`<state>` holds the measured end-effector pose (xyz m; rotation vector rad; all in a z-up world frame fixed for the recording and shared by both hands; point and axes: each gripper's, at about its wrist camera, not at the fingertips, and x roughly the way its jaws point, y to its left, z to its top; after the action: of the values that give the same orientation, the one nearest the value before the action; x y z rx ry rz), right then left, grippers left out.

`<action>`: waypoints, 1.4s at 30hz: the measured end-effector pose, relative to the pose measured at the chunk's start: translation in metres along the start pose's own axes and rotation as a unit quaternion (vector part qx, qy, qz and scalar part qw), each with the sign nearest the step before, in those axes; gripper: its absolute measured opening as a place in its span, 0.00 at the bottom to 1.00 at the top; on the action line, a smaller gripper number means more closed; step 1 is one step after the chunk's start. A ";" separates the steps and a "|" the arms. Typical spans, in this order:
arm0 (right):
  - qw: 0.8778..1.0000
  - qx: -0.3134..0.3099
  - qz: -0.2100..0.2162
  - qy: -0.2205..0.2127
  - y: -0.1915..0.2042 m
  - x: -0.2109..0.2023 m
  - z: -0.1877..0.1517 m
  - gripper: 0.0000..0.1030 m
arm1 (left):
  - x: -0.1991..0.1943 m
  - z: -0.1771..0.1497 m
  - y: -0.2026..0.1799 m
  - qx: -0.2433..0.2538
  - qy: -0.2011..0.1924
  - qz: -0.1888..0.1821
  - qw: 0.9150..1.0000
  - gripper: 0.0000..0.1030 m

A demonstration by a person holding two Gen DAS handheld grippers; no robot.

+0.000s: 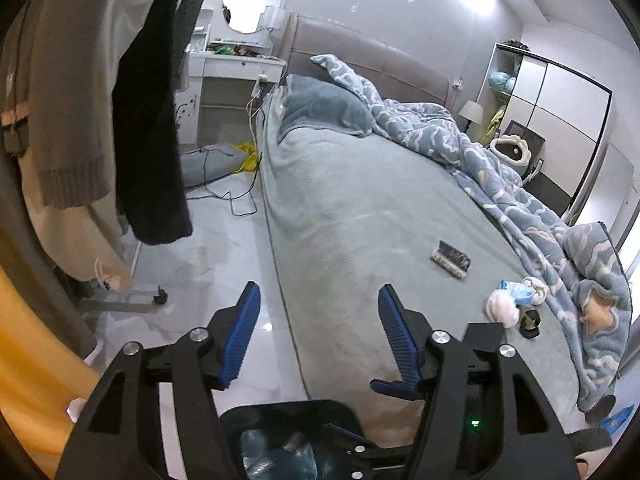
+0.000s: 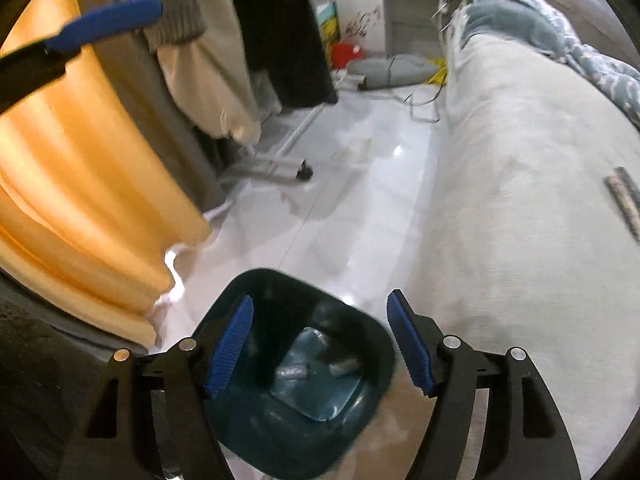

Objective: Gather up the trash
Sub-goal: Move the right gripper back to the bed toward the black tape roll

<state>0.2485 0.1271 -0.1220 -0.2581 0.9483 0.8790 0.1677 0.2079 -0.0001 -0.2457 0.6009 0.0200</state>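
Note:
My right gripper (image 2: 320,298) hangs open and empty right above a dark teal bin (image 2: 372,364) on the floor beside the bed. Several crumpled bits of trash (image 2: 296,370) lie at the bin's bottom. My left gripper (image 1: 319,288) is open too, with nothing between its blue pads (image 1: 244,332), and points toward the bed's near edge. The same bin (image 1: 288,412) shows below it. On the bed lie a dark wrapper (image 1: 450,260), a white and blue crumpled wad (image 1: 512,300) and a small dark round item (image 1: 530,322). One left-gripper finger (image 2: 104,22) shows at upper left in the right wrist view.
A bed with a grey-green sheet (image 1: 360,200) and a blue patterned quilt (image 1: 520,184) fills the right. Clothes hang on a wheeled rack (image 1: 140,120) at left, beside an orange curtain (image 2: 80,160). Cables (image 1: 236,200) trail on the glossy floor by a white vanity (image 1: 236,64).

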 end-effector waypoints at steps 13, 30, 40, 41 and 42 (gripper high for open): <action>0.994 0.056 -0.062 -0.067 -0.076 -0.073 -0.022 0.73 | 0.024 0.001 -0.067 0.022 0.006 -0.028 0.999 0.74; 0.952 0.206 -0.190 -0.127 -0.173 -0.148 -0.086 0.74 | 0.065 -0.008 -0.138 0.024 0.025 -0.062 0.997 0.80; 0.924 0.294 -0.203 -0.133 -0.217 -0.161 -0.117 0.74 | 0.083 -0.017 -0.163 0.033 0.041 -0.064 0.997 0.81; 0.920 0.304 -0.206 -0.134 -0.220 -0.161 -0.120 0.74 | 0.086 -0.018 -0.165 0.032 0.044 -0.067 0.996 0.81; 0.916 0.317 -0.207 -0.135 -0.224 -0.159 -0.124 0.74 | 0.089 -0.020 -0.168 0.032 0.048 -0.070 0.996 0.81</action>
<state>0.2980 -0.1695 -0.1059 0.2167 0.8298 0.1793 0.2449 0.0354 -0.0288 -0.2262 0.6774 -0.1464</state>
